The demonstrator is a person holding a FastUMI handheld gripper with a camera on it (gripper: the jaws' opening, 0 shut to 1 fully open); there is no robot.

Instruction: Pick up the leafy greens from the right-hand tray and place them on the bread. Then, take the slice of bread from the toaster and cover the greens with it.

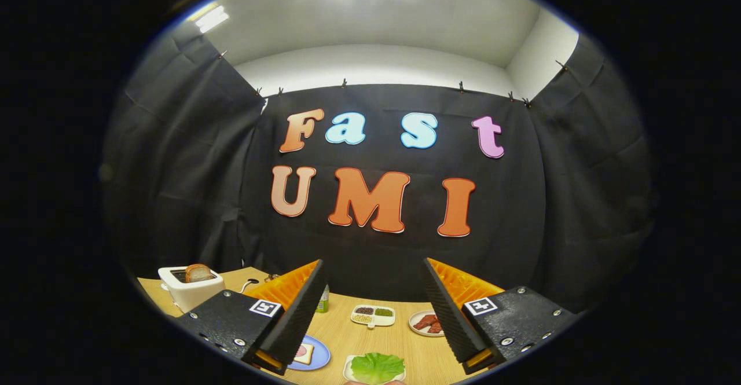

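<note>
The claw (pixel 370 310) is hovering above the wooden counter (pixel 341 333) with its two fingers (pixel 301 310) spread wide apart and nothing sitting between them. In the gap, just ahead of the fingertips, the leafy greens (pixel 377 366) are lying on a small white tray (pixel 349 367), untouched by either finger. Beside the tray, close against the left finger, a blue plate (pixel 319 357) is carrying a slice of bread (pixel 303 351) with something pink on top (the finger is hiding part of both, so I cannot tell what the topping is). Beyond the greens, further across the counter, a white divided dish (pixel 373 315) is holding small heaps of dark, pale and green bits, each in its own compartment. Just beside that dish, next to the right finger, a round plate (pixel 418 322) is bearing reddish-brown strips (pixel 429 322). Well apart from all this, beyond the left finger, a white toaster (pixel 188 289) is standing on the counter with a browned bread slice (pixel 198 272) sticking up out of its slot. A small green bottle (pixel 324 299) is peeking out from behind the left finger's tip.
</note>
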